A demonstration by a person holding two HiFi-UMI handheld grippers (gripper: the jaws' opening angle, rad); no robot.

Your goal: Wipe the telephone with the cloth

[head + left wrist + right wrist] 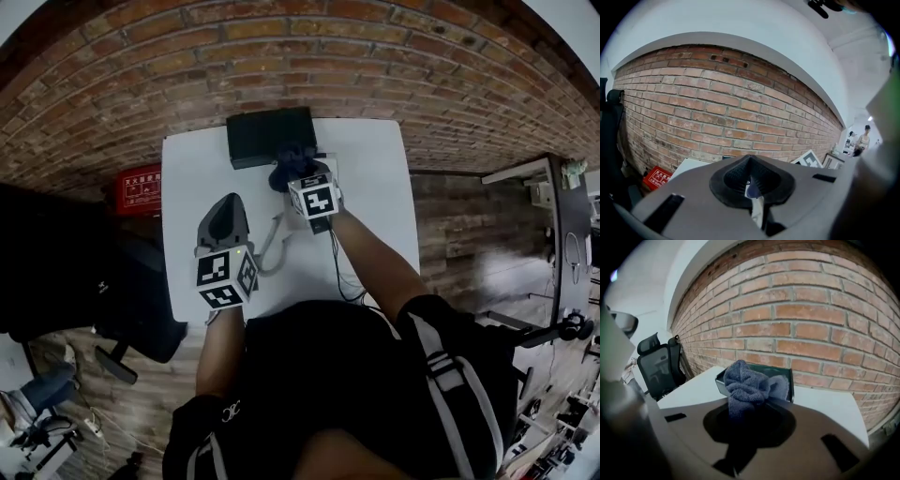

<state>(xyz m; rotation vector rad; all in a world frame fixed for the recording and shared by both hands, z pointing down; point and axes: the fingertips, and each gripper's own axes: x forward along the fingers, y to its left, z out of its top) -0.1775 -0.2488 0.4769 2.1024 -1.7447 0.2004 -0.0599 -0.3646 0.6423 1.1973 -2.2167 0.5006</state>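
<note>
Clamping bunched blue-grey cloth [746, 383], right gripper [749, 420] jaws closed on its lower end. Cloth stands up from jaws over rear middle of white worktop [375, 187], just before dark box [267, 136] at brick wall [281, 56]. Left gripper [751, 185] jaws nearly together, thin slit only, nothing seen gripped; sits nearer person, to left. Grey cord [272, 242] lies on worktop between grippers. Telephone body beneath right gripper not clearly made out.

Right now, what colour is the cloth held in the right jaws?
Blue-grey. The cloth shows best in the right gripper view.
</note>
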